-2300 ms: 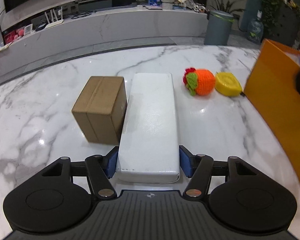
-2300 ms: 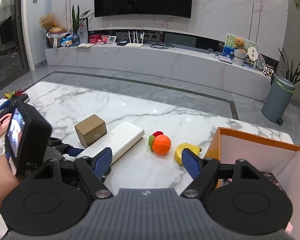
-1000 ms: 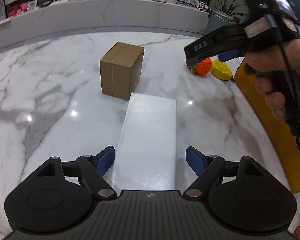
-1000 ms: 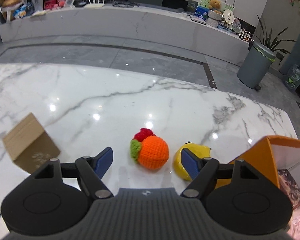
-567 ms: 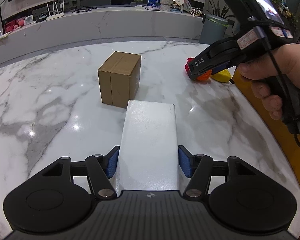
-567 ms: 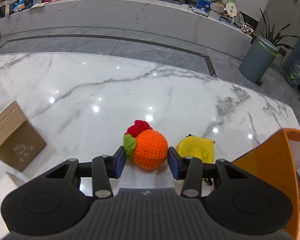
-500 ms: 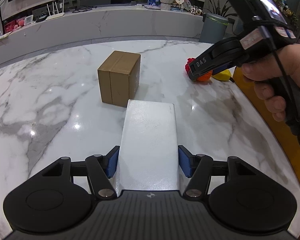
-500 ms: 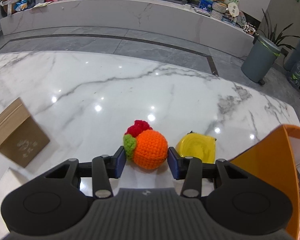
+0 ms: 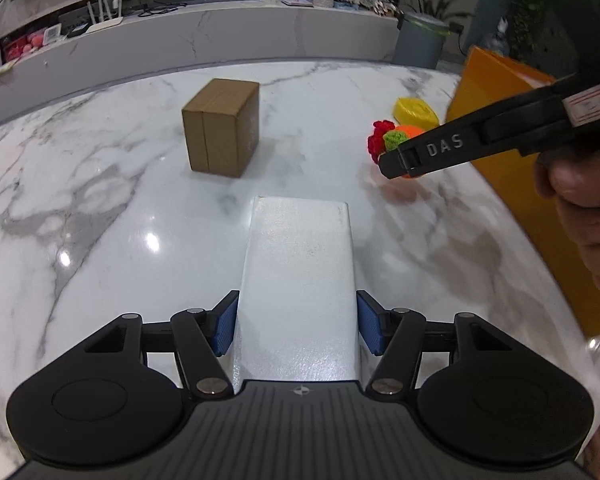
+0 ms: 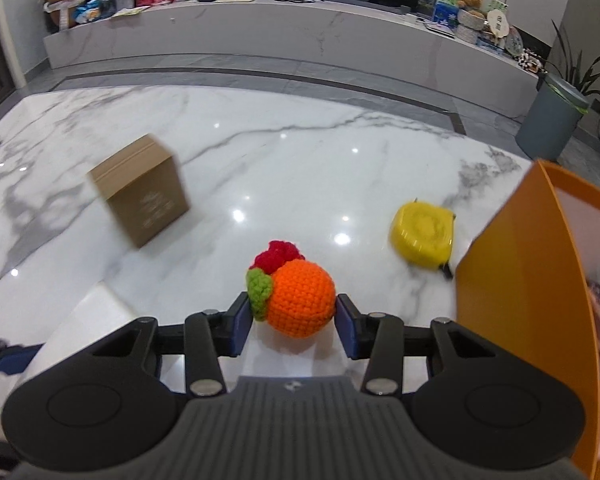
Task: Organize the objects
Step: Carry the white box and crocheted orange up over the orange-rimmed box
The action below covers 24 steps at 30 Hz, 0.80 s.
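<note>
My left gripper point(image 9: 296, 326) is shut on a long white box point(image 9: 300, 276) and holds it over the marble table point(image 9: 100, 208). My right gripper point(image 10: 294, 326) is shut on an orange crocheted fruit point(image 10: 298, 300) with a red and green top and holds it just above the table. From the left wrist view the right gripper's arm point(image 9: 480, 140) covers most of that fruit point(image 9: 384, 140). A brown cardboard box point(image 9: 220, 128) stands farther back point(image 10: 140, 194). A yellow tape measure point(image 10: 422, 234) lies beside the orange bin point(image 10: 512, 280).
The orange bin point(image 9: 508, 120) stands at the table's right edge, with something printed inside it. A grey waste bin point(image 10: 552, 120) stands on the floor beyond the table. A long marble sideboard point(image 10: 300, 32) runs along the far wall.
My right gripper closed on the crocheted fruit and lifted it away from the yellow tape measure. My left gripper closed on the white box and holds it.
</note>
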Available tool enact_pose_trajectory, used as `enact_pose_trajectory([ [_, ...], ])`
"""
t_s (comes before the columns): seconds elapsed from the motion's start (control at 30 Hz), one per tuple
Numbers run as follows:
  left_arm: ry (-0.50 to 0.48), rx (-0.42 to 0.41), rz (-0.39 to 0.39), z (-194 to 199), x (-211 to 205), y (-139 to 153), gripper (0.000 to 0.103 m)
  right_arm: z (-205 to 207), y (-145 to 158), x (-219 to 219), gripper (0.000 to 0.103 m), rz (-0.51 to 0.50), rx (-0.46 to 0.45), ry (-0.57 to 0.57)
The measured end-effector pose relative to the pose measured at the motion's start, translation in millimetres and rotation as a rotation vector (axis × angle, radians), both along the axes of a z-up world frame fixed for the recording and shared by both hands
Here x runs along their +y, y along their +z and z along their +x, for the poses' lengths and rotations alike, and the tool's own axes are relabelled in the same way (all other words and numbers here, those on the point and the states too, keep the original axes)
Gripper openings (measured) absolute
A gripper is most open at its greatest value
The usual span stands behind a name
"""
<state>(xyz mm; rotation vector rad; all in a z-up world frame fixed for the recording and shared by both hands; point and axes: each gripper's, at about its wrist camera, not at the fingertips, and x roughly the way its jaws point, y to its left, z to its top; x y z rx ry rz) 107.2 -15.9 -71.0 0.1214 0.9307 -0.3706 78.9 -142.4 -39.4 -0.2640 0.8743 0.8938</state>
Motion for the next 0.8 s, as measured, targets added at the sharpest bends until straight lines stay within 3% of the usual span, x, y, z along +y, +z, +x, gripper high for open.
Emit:
enact_pose_trajectory([
  [0.4, 0.008, 0.012, 0.071, -36.3, -7.1, 8.4, 0.068, -43.8, 18.1, -52.7, 0.046, 0.059, 0.011, -0.005],
  [0.63, 0.040, -0.022, 0.031, -40.5, -7.0, 40.6, 0.068, -50.4, 41.2, -83.8, 0.046, 0.118, -0.005, -0.002],
  [0.8, 0.010, -0.056, 0.016, -40.3, -23.2, 68.3, 0.068, -49.0, 58.3, -106.1, 0.046, 0.162, -0.022, -0.012],
])
